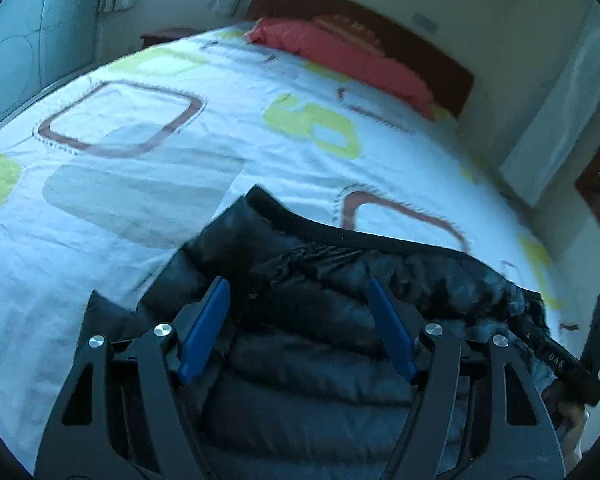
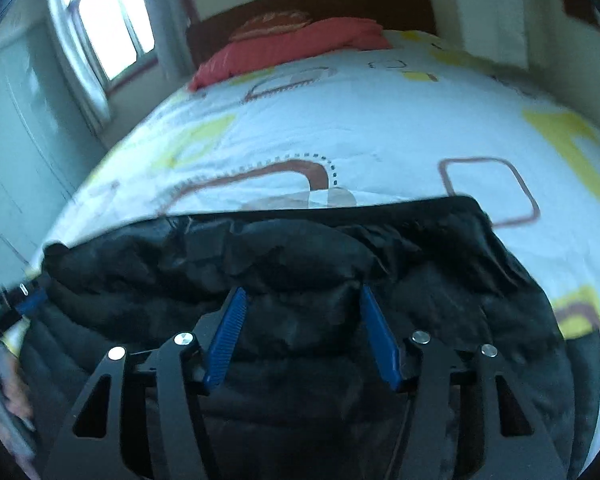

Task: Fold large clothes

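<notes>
Black quilted jacket [image 1: 300,312] lies on the bed sheet [image 1: 148,200], lower centre of both wrist views, near the foot of the bed. In the right wrist view it reads as a broad, roughly rectangular bundle with a straight ribbed edge [image 2: 320,206] along its far side; that edge also runs across the left wrist view, from centre toward the lower right. Surface puffy and rumpled, no sleeve seen sticking out. Judgement: at least one fold is in place and the bundle is set down. Whether more folding is due cannot be settled, since the near part of the jacket is hidden under the tools.

Left gripper [image 1: 298,328]: blue pads spread, jacket fabric visible in the gap, pads not pressing on it. Nothing pinched.
Right gripper [image 2: 302,334]: blue pads also apart, a little narrower than the left; dark fabric behind the gap, no pinch seen.

Both views motion-blurred. A hand [image 2: 8,396] shows at the lower left edge of the right wrist view.

Surroundings: red pillow [image 1: 340,60] at the upper centre against the dark wooden headboard [image 2: 320,0]; window [image 2: 108,20] upper left in the right wrist view.

Left to do, as judged: smoothing or a further fold if a smaller bundle is wanted.
</notes>
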A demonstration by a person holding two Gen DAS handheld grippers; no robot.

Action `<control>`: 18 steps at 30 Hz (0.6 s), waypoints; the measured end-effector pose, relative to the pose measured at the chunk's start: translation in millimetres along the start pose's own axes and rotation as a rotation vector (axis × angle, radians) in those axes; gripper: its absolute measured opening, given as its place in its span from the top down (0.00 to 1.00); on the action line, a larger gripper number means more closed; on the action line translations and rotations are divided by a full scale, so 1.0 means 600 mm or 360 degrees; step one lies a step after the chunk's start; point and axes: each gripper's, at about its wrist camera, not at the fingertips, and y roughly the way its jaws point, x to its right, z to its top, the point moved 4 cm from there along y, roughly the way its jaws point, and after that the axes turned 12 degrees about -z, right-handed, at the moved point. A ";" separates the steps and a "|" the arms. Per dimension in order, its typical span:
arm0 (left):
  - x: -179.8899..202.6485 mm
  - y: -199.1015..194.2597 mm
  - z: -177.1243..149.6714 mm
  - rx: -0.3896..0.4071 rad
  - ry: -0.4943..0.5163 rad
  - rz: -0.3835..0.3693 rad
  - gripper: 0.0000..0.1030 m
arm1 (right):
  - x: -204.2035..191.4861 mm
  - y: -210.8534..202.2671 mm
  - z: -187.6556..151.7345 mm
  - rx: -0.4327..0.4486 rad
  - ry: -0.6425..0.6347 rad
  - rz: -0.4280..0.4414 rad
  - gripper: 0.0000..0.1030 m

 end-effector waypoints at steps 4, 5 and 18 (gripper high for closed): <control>-0.022 0.051 -0.009 -0.0125 -0.0019 0.0082 0.30 | -0.001 0.031 -0.007 -0.0049 -0.0001 -0.0031 0.43; -0.022 0.054 -0.009 -0.0129 -0.0013 0.0094 0.30 | 0.000 0.031 -0.006 -0.0048 -0.0005 -0.0035 0.43; -0.078 0.018 -0.004 -0.0097 -0.0209 0.0017 0.30 | 0.085 0.031 -0.022 -0.0070 0.0121 -0.0103 0.43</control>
